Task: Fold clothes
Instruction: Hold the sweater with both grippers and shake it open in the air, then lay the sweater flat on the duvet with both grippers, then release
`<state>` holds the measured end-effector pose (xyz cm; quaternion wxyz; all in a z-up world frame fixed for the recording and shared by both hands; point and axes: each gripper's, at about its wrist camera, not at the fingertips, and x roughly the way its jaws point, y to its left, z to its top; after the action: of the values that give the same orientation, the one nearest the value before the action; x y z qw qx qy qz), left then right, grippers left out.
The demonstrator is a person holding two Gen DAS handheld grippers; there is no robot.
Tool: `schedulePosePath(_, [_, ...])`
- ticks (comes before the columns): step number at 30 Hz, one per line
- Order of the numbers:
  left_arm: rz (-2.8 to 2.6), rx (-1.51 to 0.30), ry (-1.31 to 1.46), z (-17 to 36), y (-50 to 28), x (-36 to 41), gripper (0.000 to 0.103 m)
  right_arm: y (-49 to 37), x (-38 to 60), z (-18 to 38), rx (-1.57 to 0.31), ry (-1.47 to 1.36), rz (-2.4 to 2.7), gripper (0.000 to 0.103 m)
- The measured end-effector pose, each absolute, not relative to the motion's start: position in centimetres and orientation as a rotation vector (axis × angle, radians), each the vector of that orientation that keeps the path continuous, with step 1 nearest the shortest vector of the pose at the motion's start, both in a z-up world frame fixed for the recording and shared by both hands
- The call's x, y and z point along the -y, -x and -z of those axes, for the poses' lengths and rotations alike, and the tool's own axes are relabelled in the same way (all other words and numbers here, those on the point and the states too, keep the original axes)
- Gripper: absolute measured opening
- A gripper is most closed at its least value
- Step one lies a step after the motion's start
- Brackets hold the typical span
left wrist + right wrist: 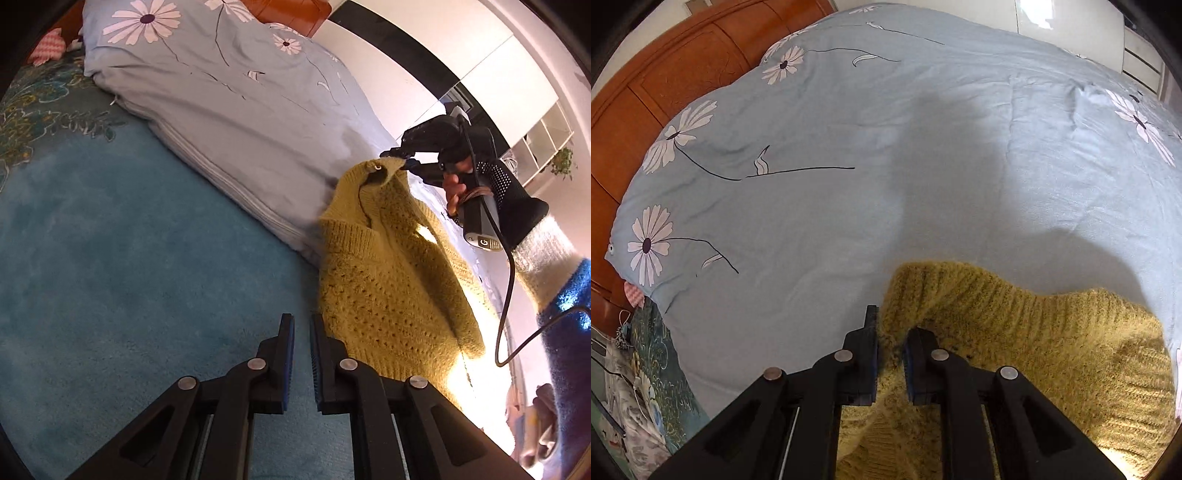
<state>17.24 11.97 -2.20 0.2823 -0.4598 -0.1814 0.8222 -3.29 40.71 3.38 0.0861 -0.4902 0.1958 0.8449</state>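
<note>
A yellow-green knit sweater (391,280) hangs bunched at the right of the left wrist view, over the edge of a blue-grey duvet. My right gripper (400,162) holds it up by a corner near the neck; a hand in a black dotted glove (509,192) carries that gripper. In the right wrist view the right gripper (892,325) is shut on a fold of the sweater (1034,350), which fills the lower right. My left gripper (301,317) is low in its own view, just left of the sweater's hem, shut with nothing between its fingers.
The daisy-print duvet (886,147) lies heaped across the bed. A teal plush blanket (110,240) covers the near side. A wooden headboard (665,81) stands behind. White wardrobe and shelves (546,133) are at the far right. A black cable (511,295) dangles by the blue sleeve (569,314).
</note>
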Motion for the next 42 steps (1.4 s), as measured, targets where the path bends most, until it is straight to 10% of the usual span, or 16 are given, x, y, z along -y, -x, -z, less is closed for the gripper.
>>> schedulePosePath(3, [-2.187,0.442,1.208,2.4,-17.3,-12.4,0.011,1.8,-41.0,-5.4,-0.597,1.439,-2.574,0.042])
schedulePosePath(14, [-2.161,0.325,1.249,4.0,-16.0,-14.8,0.046,-24.3,-42.8,-13.1,-0.050,1.274,-2.639,0.058])
schedulePosePath(18, [-2.129,0.370,1.259,4.3,-15.6,-14.6,0.048,-36.3,-45.2,-10.8,-0.172,1.220,-2.537,0.058])
schedulePosePath(25, [-2.110,0.394,1.329,3.8,-15.7,-16.8,0.032,-47.5,-46.8,-4.9,-0.642,1.048,-2.442,0.058])
schedulePosePath(31, [-2.232,0.383,1.373,3.0,-16.1,-18.1,0.011,-49.0,-46.2,-5.3,-0.683,0.949,-2.486,0.058])
schedulePosePath(42, [-2.526,0.400,1.187,-5.0,-15.5,-8.2,0.010,-49.0,-47.3,-6.0,-0.548,0.913,-2.544,0.058])
